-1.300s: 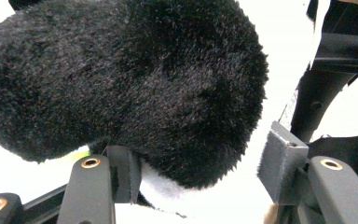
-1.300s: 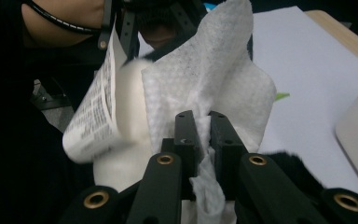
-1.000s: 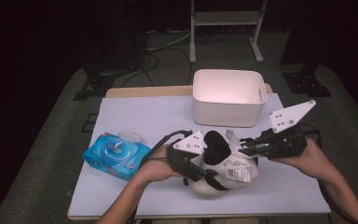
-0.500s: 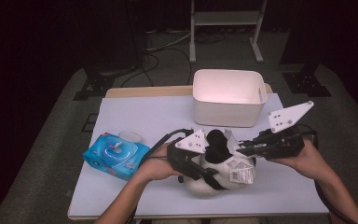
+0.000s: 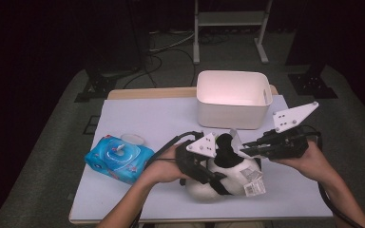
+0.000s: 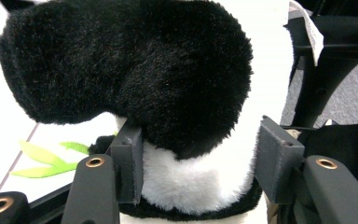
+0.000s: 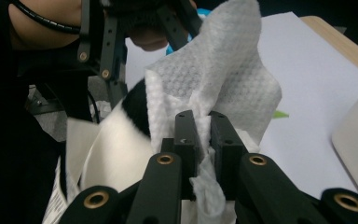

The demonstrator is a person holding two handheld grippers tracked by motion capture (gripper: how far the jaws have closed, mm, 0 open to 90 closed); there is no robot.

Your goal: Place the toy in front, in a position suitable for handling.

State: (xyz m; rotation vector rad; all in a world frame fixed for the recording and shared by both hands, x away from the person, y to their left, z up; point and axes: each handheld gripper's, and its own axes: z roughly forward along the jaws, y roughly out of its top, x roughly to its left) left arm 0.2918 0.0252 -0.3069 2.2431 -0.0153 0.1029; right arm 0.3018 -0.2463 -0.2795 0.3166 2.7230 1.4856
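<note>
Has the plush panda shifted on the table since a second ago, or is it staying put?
No. The plush panda lies at the same spot in front of the white bin and right of the blue wipes pack, as before.

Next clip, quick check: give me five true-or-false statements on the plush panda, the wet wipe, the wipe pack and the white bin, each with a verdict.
1. The right tongs are shut on a white wet wipe. True.
2. The left tongs straddle the plush panda, one pad on each side of it. True.
3. The blue wipe pack lies inside the white bin. False: it lies on the table, left of the panda, and the bin stands behind the panda.
4. The panda is inside the bin. False: it sits on the table in front of the bin, between the two hands.
5. The wipe pack's lid is closed. False: its round lid stands flipped open.
</note>
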